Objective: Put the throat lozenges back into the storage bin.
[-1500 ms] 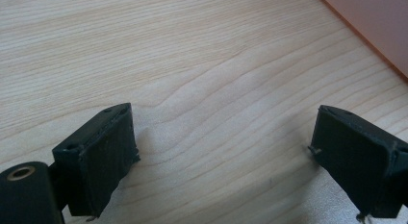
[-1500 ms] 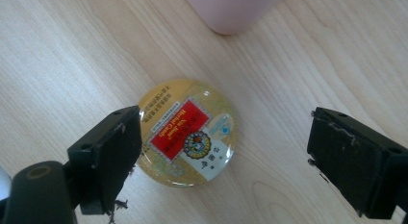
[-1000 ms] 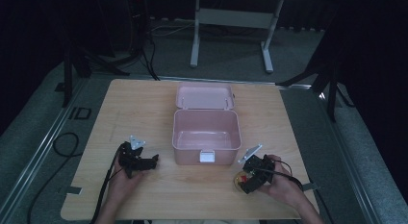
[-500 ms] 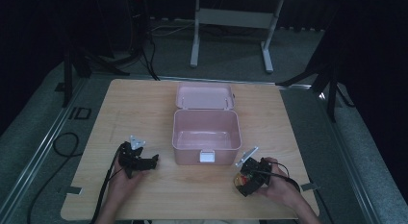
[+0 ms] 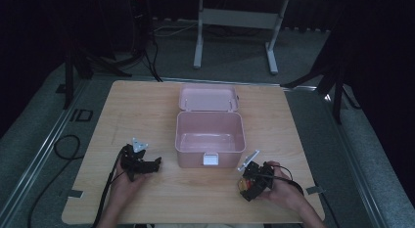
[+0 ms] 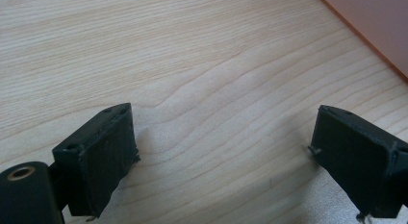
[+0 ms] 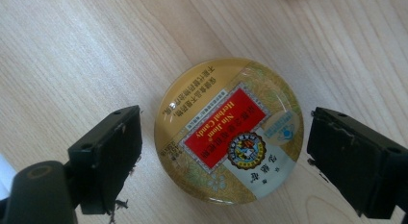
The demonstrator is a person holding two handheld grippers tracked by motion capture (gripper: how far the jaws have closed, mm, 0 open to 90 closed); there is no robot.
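Dim surroundings with a metal stand and cables on the floor are noted behind a light wooden table (image 5: 147, 110), on which an open pink box (image 5: 210, 140) stands with its lid laid back and its interior bare. At the near right of the table, close to the box's front right corner, a round candy tin (image 7: 228, 130) lies flat on the wood, its label facing up. The right gripper (image 7: 223, 154) is held over it with jaws spread on either side of the rim, neither jaw seen touching; nothing is grasped. The left gripper (image 6: 221, 152) is seen released and empty above bare wood, just left of the box front. The tin is judged light and rigid, with a smooth, glossy domed lid that is likely to be slippery; a grip from above on the lid is not advised. Hold is best taken across the full width, with the pads set low on the side wall at opposite points, and closed squarely so that the tin is not squeezed out sideways.
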